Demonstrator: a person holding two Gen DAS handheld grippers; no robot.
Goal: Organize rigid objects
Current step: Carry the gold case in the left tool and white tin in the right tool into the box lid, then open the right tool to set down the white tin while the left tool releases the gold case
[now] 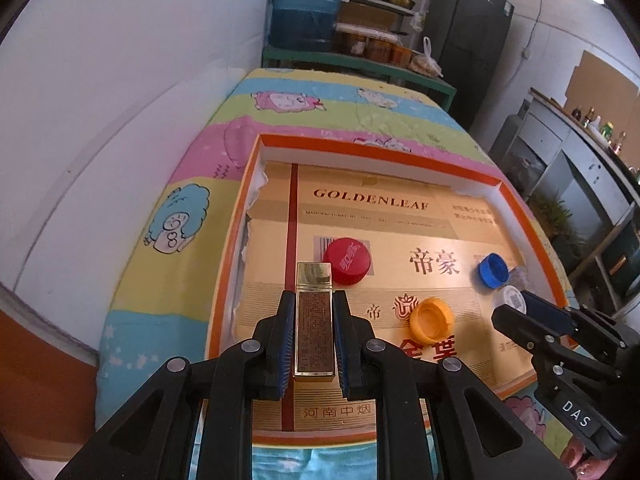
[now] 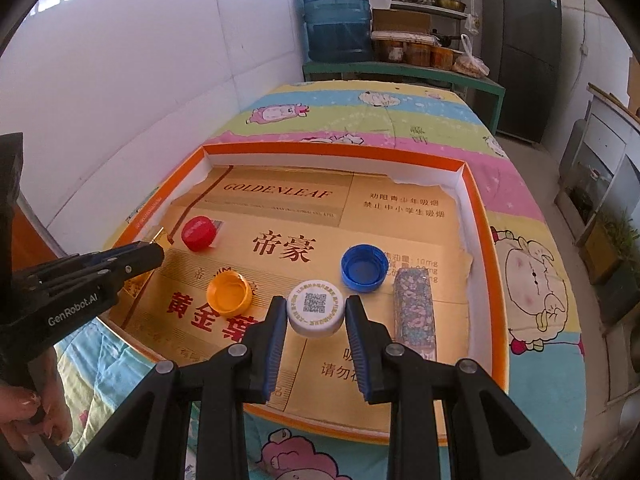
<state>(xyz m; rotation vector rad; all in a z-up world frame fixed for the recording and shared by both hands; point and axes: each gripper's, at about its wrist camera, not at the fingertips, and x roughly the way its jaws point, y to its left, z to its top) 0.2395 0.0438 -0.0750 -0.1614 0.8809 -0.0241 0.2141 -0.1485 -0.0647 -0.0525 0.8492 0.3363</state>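
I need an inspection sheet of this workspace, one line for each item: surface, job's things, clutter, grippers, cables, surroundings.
Surface: orange-rimmed tray lined with gold cigarette-carton card, on a cartoon-print bed cover.
Job's things: red cap, orange cap and blue cap lie apart; both open side up except the red; white QR-code cap; patterned lighter lying flat; gold lighter.
Clutter: nothing seen.
Grippers: left gripper shut on the gold lighter; right gripper open, fingers either side of the white cap.
Cables: a wire on the far wall.
Surroundings: blue water jug, shelves with pots, dark fridge.
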